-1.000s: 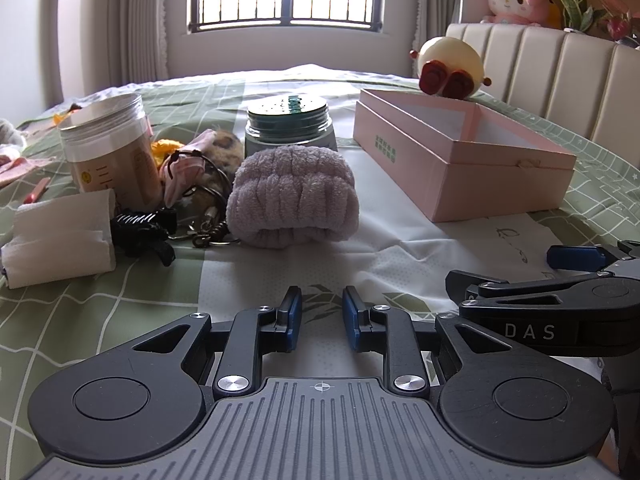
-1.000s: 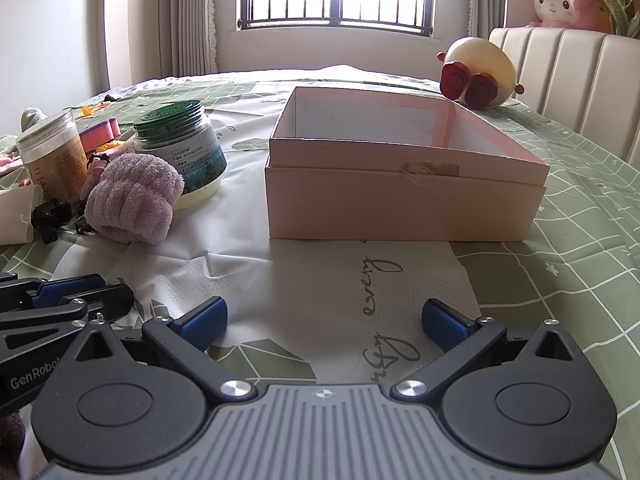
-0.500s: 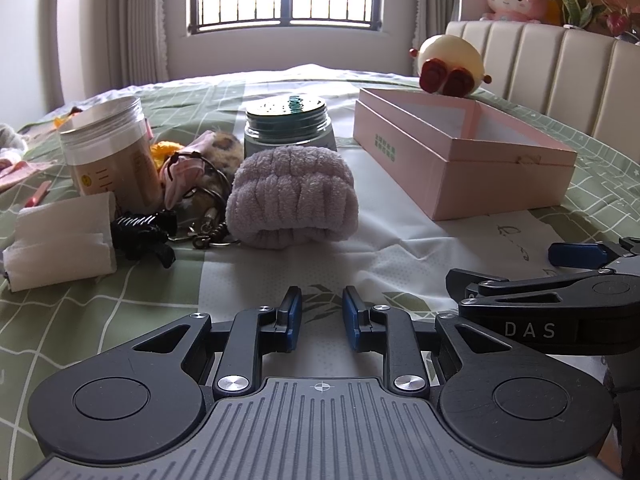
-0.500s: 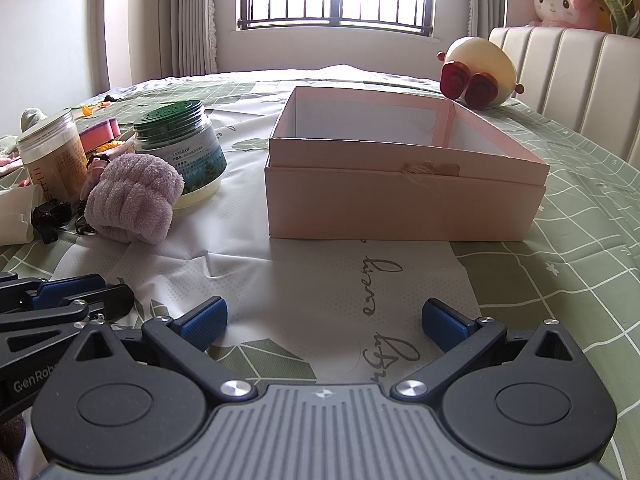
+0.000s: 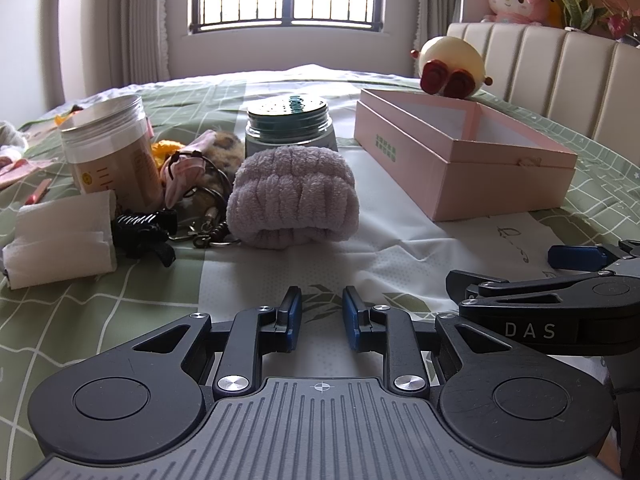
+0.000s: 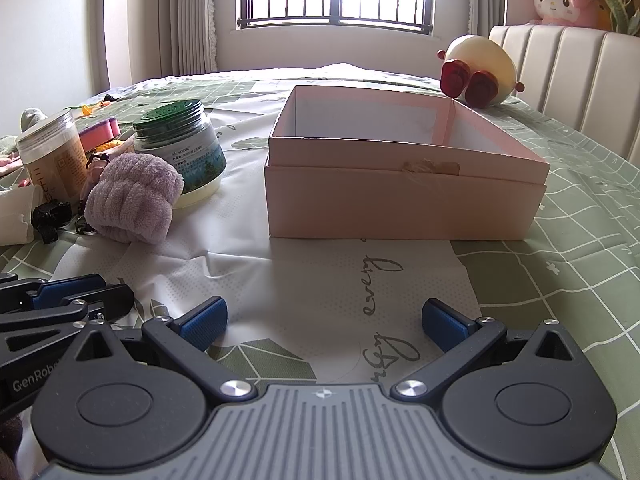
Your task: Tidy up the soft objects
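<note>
A fluffy lilac headband lies rolled up on the bed, straight ahead of my left gripper. The left jaws stand narrowly apart and hold nothing. The headband also shows in the right wrist view, at the left. An open pink box sits ahead of my right gripper, whose jaws are wide open and empty. The box is at the right in the left wrist view. A small plush keychain lies behind the headband.
A green-lidded jar, a clear jar, folded tissue and a black clip crowd the left side. A cream plush toy lies behind the box. A padded headboard is at the right.
</note>
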Action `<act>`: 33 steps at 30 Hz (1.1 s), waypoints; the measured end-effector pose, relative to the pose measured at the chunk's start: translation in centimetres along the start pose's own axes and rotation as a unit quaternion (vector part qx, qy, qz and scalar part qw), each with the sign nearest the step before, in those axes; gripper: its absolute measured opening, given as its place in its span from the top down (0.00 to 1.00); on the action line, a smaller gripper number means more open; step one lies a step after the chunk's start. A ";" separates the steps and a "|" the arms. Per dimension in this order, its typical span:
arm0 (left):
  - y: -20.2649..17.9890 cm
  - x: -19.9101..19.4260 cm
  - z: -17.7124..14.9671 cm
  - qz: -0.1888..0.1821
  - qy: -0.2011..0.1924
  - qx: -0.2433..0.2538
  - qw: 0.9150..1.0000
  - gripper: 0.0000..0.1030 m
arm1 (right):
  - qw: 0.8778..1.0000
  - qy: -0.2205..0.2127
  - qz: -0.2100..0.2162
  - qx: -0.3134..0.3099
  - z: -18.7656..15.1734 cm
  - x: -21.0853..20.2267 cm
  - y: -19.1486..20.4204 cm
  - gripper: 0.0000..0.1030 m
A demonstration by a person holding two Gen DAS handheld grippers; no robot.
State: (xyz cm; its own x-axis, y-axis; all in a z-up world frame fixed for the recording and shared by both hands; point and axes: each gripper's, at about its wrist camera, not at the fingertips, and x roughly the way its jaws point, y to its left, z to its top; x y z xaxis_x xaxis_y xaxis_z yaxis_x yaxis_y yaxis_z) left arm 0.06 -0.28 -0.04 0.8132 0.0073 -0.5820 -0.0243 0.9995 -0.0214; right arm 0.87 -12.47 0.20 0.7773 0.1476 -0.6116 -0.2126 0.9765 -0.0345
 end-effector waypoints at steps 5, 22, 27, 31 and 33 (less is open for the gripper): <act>0.0 0.0 0.0 0.000 -0.001 -0.001 1.000 0.75 | 1.000 0.000 0.000 0.001 0.0 0.0 0.0 0.00; 0.0 0.0 0.0 0.000 -0.001 -0.001 1.000 0.75 | 1.000 0.000 -0.001 0.000 -0.1 0.1 -0.1 0.00; 0.0 0.0 0.0 0.000 -0.001 -0.001 1.000 0.75 | 1.000 0.000 0.002 0.003 -0.1 0.0 -0.2 0.00; 0.0 0.0 0.0 0.000 0.000 -0.001 1.000 0.75 | 1.000 0.000 0.003 0.004 -0.1 0.0 -0.3 0.00; 0.0 0.0 0.0 0.001 0.000 -0.001 1.000 0.75 | 1.000 0.001 0.003 0.004 -0.1 0.0 -0.3 0.00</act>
State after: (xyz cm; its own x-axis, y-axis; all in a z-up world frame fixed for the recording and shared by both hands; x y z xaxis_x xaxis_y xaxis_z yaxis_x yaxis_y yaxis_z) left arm 0.02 -0.28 -0.03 0.8137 0.0085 -0.5812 -0.0259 0.9994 -0.0216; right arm 0.84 -12.75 0.13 0.7754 0.1523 -0.6128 -0.2119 0.9770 -0.0252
